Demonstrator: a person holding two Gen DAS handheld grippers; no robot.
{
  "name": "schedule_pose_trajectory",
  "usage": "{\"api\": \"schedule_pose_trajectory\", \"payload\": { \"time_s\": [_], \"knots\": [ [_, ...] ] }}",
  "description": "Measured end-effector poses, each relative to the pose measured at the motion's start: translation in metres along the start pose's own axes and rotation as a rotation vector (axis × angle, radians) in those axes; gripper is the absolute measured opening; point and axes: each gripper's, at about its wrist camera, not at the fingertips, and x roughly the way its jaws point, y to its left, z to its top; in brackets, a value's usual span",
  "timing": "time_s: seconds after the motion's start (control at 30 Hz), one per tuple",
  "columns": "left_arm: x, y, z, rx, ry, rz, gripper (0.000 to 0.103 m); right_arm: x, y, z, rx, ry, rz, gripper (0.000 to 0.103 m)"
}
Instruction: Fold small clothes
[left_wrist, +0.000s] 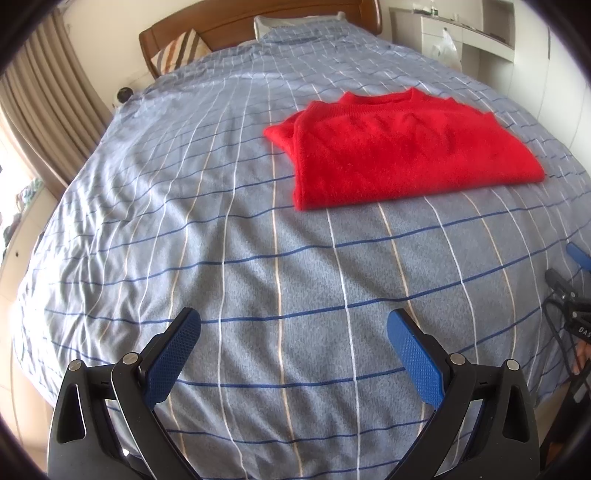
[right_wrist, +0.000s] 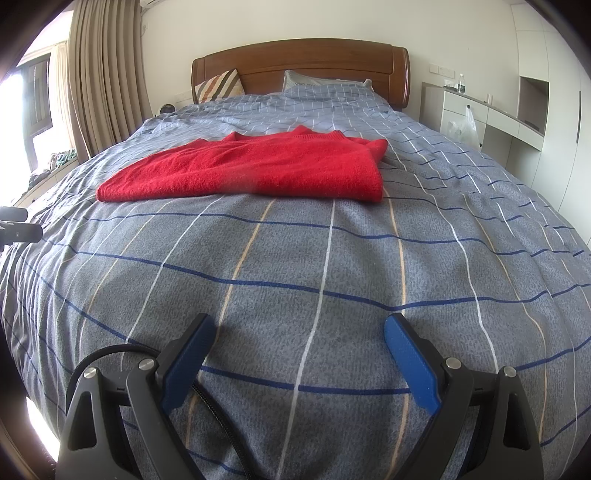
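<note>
A red knitted sweater (left_wrist: 402, 151) lies folded into a flat rectangle on the bed, its neckline toward the headboard. In the right wrist view the same sweater (right_wrist: 255, 170) sits in the middle of the bed, well ahead of the fingers. My left gripper (left_wrist: 293, 321) hovers open over the checked cover, short of the sweater and to its left, with nothing between its blue pads. My right gripper (right_wrist: 299, 325) is open too and holds nothing, near the foot of the bed. The right gripper's blue tip and black body (left_wrist: 570, 280) show at the left wrist view's right edge.
A grey-blue checked duvet (right_wrist: 332, 258) covers the bed, with a wooden headboard (right_wrist: 303, 62) and pillows behind. Beige curtains (right_wrist: 103, 85) hang on the left. A white desk unit (right_wrist: 491, 110) with a plastic bag stands on the right. A black cable (right_wrist: 221, 417) runs by the right gripper.
</note>
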Motion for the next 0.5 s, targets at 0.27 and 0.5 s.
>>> {"api": "schedule_pose_trajectory", "payload": {
  "time_s": [0.27,0.5],
  "knots": [
    [0.0006,0.0008,0.0003,-0.008,0.003,-0.003,0.101,0.0,0.0001,0.0,0.0,0.0,0.0,0.093],
    [0.0004,-0.0001,-0.0002,-0.006,0.002,-0.004,0.101,-0.0001,0.0002,0.0,0.0,0.001,0.0,0.093]
  ]
}}
